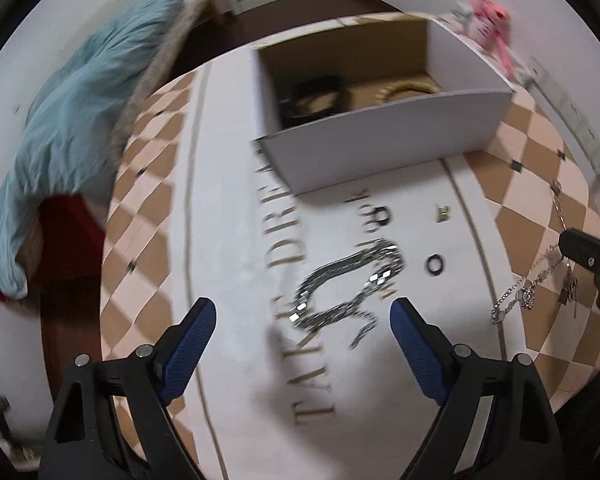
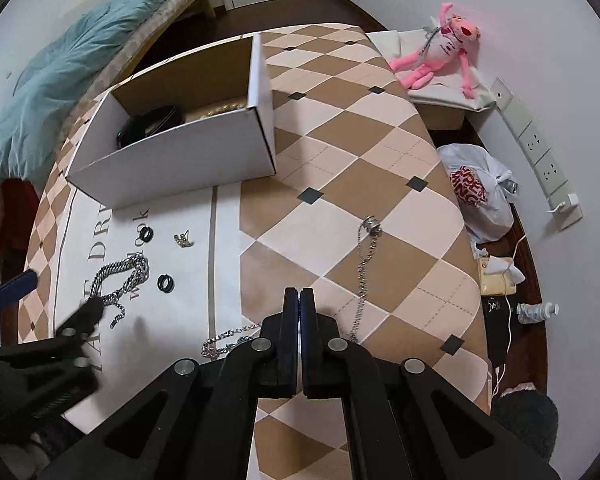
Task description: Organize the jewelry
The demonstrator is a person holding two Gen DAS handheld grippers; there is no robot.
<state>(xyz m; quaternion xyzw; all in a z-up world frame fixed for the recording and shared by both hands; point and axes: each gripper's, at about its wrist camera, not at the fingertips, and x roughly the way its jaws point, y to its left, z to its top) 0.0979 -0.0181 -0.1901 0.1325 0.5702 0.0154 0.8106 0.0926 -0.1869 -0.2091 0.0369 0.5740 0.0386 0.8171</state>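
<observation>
- Jewelry lies scattered on the checkered surface (image 2: 340, 184) in front of the white box (image 2: 188, 160): a heavy silver chain (image 1: 348, 284) on the lettered white panel, two black rings (image 1: 435, 264) and (image 1: 381, 215), a small brass piece (image 1: 443, 213), and a thin necklace (image 2: 364, 264) with a round pendant on the checkered part.
- The box already holds a dark bracelet (image 2: 152, 126) and a pearl-like strand (image 2: 224, 110), so the sorting looks partly done.
- The left gripper (image 1: 302, 320) points steeply down over the heavy chain, its blue fingers (image 1: 192, 336) spread wide on either side of the heap and holding nothing.
- The right gripper (image 2: 299, 300) has its fingers pressed flat together over the thin necklace; whether a link is caught between the tips cannot be told, since the tips cover that spot.
- To do the left grasp well, I would lower until both fingers straddle the thickest bunch of the chain, then close there, so loops do not slip out.
- A lift of the thin necklace should be slow, as its pendant end lies well away and would drag.
</observation>
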